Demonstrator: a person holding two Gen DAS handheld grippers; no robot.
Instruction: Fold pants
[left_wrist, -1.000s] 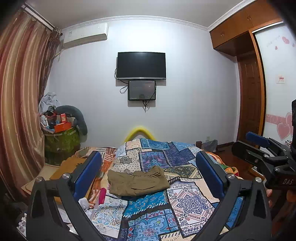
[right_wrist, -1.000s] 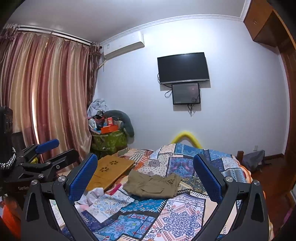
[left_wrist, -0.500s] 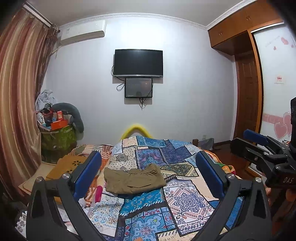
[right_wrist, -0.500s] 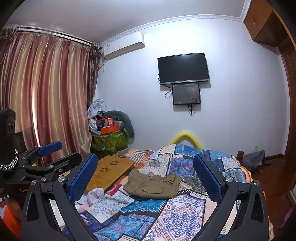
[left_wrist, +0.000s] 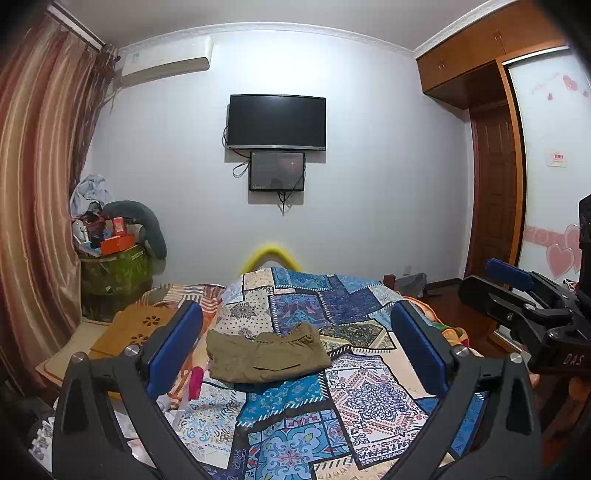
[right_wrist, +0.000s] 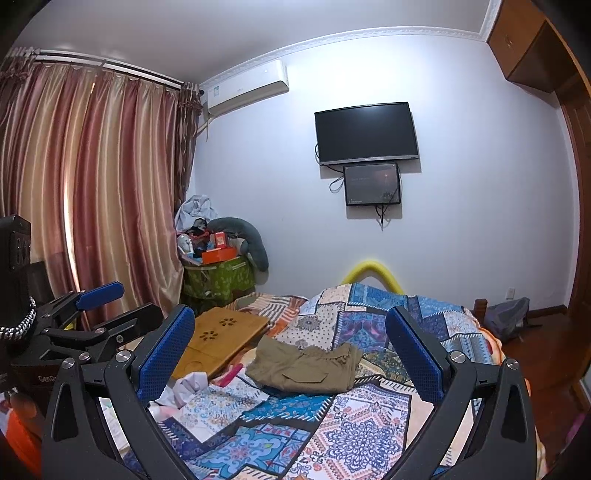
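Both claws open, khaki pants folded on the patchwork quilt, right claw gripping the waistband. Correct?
Not quite. The right claw grips nothing: the right wrist view shows it open in the air, short of the pants. The rest holds: the left claw is open and the pants lie folded on the quilt.

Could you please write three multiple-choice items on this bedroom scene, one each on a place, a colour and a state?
1. Where do the pants lie?
A. on the patchwork bedspread
B. on the wooden lap desk
C. on the floor

2. What colour are the pants?
A. black
B. olive-khaki
C. red

3. How do the jaws of the left gripper and right gripper stand?
A. both shut on the pants
B. one shut, one open
C. both open, holding nothing

Key: 1 A, the folded bundle rests on the quilt, apart from the desk. 2 B, the cloth is brownish green. 3 C, each pair of blue pads stands wide apart, short of the pants.
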